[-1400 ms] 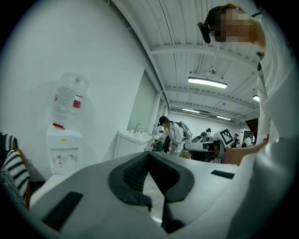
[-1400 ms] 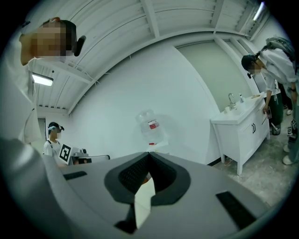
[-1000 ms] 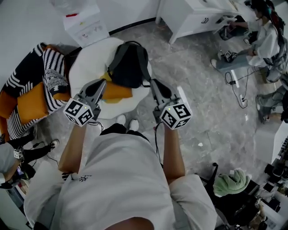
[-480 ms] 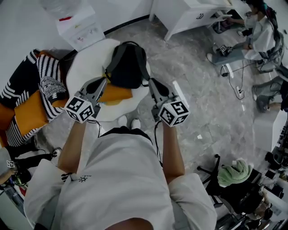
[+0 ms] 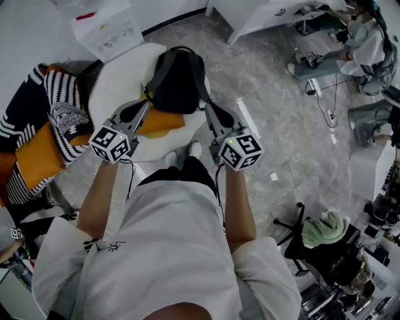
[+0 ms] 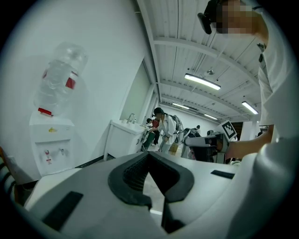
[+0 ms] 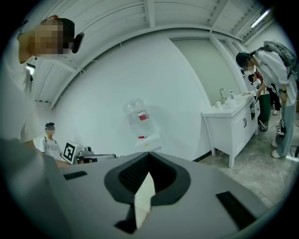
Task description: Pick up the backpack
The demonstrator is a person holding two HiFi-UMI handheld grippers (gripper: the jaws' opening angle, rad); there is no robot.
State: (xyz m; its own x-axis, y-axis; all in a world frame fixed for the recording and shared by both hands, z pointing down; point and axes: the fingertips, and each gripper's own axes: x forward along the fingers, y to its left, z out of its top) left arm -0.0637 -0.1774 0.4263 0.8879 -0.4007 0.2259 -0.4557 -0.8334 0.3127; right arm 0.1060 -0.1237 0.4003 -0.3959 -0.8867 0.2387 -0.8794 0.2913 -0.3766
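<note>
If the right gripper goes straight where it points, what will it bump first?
Probably the black backpack. In the head view the right gripper aims at its side, but height is unclear: it might pass over.

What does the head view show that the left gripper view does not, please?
Only the head view: the black backpack on a round white seat, and the striped blanket. Only the left gripper view: the ceiling lights. Both: the water dispenser, the white cabinet and the right gripper.
</note>
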